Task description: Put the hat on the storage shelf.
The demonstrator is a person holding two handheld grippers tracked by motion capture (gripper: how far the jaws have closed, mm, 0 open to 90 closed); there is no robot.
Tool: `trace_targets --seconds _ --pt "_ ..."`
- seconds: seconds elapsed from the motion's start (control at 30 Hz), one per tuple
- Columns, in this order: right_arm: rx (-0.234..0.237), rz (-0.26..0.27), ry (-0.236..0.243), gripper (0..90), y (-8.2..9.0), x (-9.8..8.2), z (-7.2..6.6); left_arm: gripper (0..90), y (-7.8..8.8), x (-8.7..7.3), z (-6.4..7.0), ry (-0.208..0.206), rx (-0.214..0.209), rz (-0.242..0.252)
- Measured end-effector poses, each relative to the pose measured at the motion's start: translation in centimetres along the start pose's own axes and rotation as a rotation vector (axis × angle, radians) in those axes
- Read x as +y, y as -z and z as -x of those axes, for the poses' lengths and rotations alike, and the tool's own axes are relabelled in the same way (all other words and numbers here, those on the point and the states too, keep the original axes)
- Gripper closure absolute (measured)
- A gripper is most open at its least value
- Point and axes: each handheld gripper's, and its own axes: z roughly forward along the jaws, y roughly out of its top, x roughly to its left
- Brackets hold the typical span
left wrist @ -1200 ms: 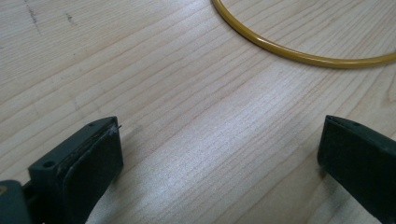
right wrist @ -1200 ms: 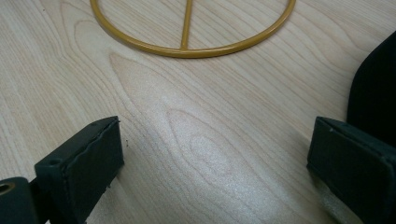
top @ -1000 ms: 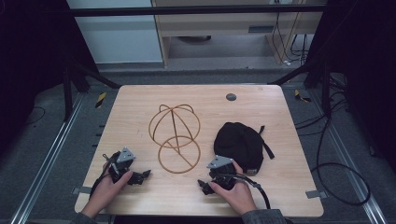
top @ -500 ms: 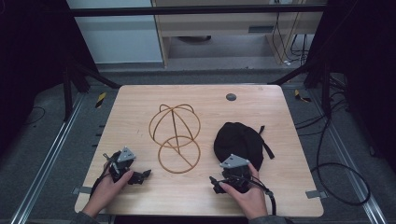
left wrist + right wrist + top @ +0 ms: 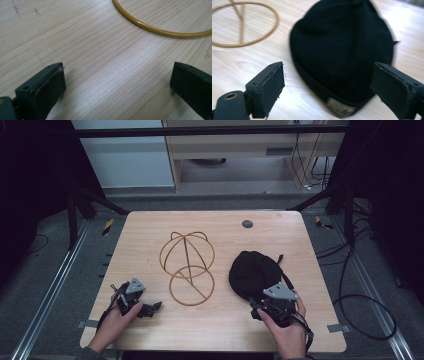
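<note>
A black cap (image 5: 254,270) lies on the right half of the wooden table (image 5: 220,330). My right gripper (image 5: 270,301) hovers at its near edge, held by a hand. In the right gripper view the cap (image 5: 342,47) lies just ahead of the right gripper (image 5: 328,75), its label edge low between the wide-apart jaws; the jaws have just been closing a little and the pads touch nothing. A gold wire hat frame (image 5: 187,265) stands mid-table. My left gripper (image 5: 152,309) rests at front left, open over bare wood (image 5: 117,70), with the frame's base ring (image 5: 160,31) ahead.
A small dark round insert (image 5: 247,224) sits near the table's far edge. The cap's strap (image 5: 281,259) trails toward the right. Black frame posts and cables (image 5: 350,300) surround the table on the floor. Bare wood lies between the frame and the front edge.
The right hand has carried its gripper to the right and upward, to the near edge of the cap. The left hand and gripper have stayed put.
</note>
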Motion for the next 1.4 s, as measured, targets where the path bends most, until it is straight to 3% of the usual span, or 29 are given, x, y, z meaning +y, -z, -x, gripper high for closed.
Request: trace_targets --seconds 0.03,0.2,0.37,0.5,0.63,0.7,0.8,0.9,1.4 --pt "-0.027 0.001 0.011 11.7 0.2 0.1 0.1 0.0 0.0 0.0 0.0 0.0 0.0 0.0" --pt "-0.06 -0.022 0.005 12.5 0.9 1.1 1.2 0.0 0.0 0.0 0.0 -0.001 -0.001 0.0" --pt "-0.03 -0.083 0.028 16.6 1.0 2.9 2.1 0.0 0.0 0.0 0.0 -0.002 -0.002 -0.001" --pt "-0.047 -0.137 0.071 16.7 0.6 4.7 2.8 0.0 -0.1 0.1 0.0 -0.002 -0.001 0.0" --pt "0.002 -0.184 0.09 15.5 0.1 6.5 3.8 0.0 -0.1 0.1 0.0 -0.001 -0.002 -0.001" --pt "-0.005 -0.212 0.121 15.4 -0.2 7.2 4.2 0.0 -0.1 0.1 0.0 0.001 -0.002 0.001" --pt "0.025 -0.26 0.122 13.2 -0.8 8.3 4.9 0.0 -0.1 0.1 0.0 0.001 -0.003 0.001" --pt "0.034 -0.306 0.164 12.4 -1.5 9.4 5.2 0.0 -0.1 0.1 0.0 0.0 -0.003 0.001" --pt "0.173 -0.348 0.242 22.1 -3.0 12.4 5.9 0.0 -0.1 0.1 0.0 0.0 -0.003 0.0"
